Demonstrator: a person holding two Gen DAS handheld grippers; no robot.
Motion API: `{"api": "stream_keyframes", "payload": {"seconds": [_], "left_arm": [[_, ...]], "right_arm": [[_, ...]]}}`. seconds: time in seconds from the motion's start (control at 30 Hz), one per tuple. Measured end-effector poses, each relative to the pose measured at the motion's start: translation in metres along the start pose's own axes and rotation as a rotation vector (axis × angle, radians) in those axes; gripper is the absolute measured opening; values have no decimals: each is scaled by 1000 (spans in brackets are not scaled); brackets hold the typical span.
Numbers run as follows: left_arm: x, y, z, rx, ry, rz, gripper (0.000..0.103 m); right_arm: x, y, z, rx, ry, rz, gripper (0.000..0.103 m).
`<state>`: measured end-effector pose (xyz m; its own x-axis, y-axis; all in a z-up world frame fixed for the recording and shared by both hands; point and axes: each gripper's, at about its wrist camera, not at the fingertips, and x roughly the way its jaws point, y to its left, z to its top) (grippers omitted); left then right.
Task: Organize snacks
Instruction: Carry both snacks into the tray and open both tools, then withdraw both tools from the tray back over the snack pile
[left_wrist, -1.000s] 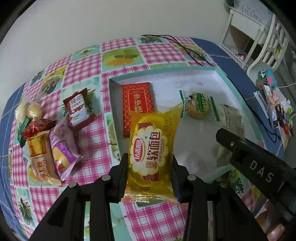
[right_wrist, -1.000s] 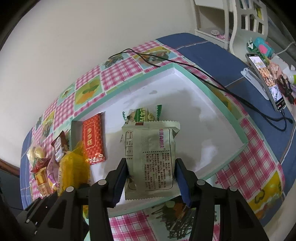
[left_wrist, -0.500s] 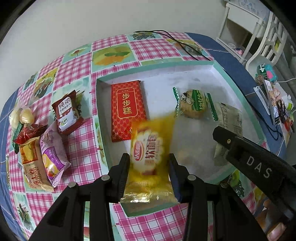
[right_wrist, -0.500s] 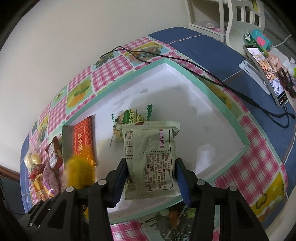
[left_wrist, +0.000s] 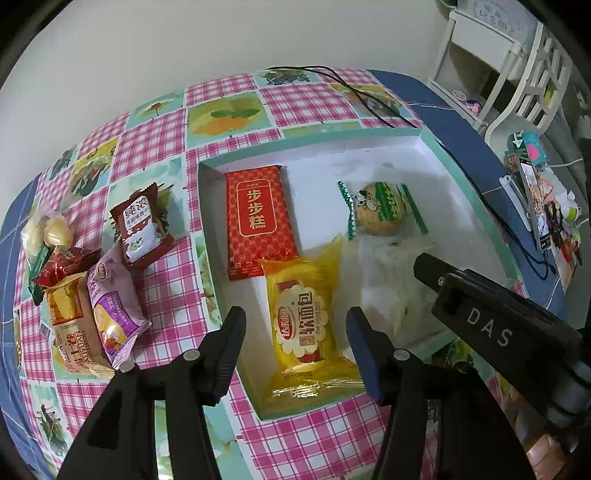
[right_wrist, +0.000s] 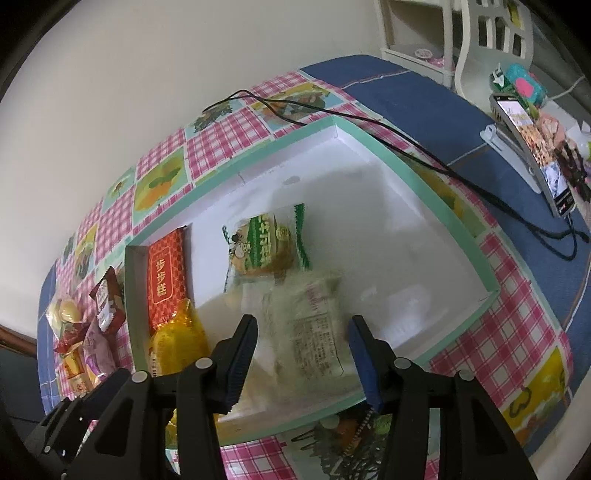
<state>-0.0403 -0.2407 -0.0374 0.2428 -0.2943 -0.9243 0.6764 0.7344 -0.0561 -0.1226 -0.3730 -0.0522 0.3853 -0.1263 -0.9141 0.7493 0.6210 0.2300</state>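
A shallow white box with a mint-green rim (left_wrist: 314, 138) (right_wrist: 388, 151) lies on the checked tablecloth. In it lie a red packet (left_wrist: 258, 218) (right_wrist: 164, 273), a green-wrapped cake (left_wrist: 380, 208) (right_wrist: 266, 243), a yellow bread pack (left_wrist: 304, 321) (right_wrist: 177, 343) and a pale green packet (right_wrist: 314, 332), blurred in both views (left_wrist: 391, 280). My left gripper (left_wrist: 295, 347) is open and empty above the yellow pack. My right gripper (right_wrist: 301, 354) is open above the pale green packet.
Several loose snacks lie left of the box on the cloth: a brown packet (left_wrist: 142, 227), a purple one (left_wrist: 114, 310), an orange one (left_wrist: 70, 328). A black cable (right_wrist: 406, 136) runs past the box's far side. A phone on a stand (right_wrist: 532, 155) is at right.
Both grippers have opened. The yellow bread pack dropped from the left gripper into the box, and the pale green packet dropped from the right gripper into the box.
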Motion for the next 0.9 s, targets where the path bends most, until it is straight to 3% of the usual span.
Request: {"api": "stream_keyframes", "payload": {"seconds": [0.33, 0.7, 0.9], "left_arm": [[-15, 19, -1, -51, -7, 18, 58], [-22, 90, -11, -304, 2, 63, 58], [-21, 108, -17, -363, 13, 61, 58]], "right_arm": [[-7, 7, -3, -23, -9, -15, 55], [-11, 22, -10, -89, 2, -31, 54], [-11, 33, -14, -125, 9, -30, 54]]}}
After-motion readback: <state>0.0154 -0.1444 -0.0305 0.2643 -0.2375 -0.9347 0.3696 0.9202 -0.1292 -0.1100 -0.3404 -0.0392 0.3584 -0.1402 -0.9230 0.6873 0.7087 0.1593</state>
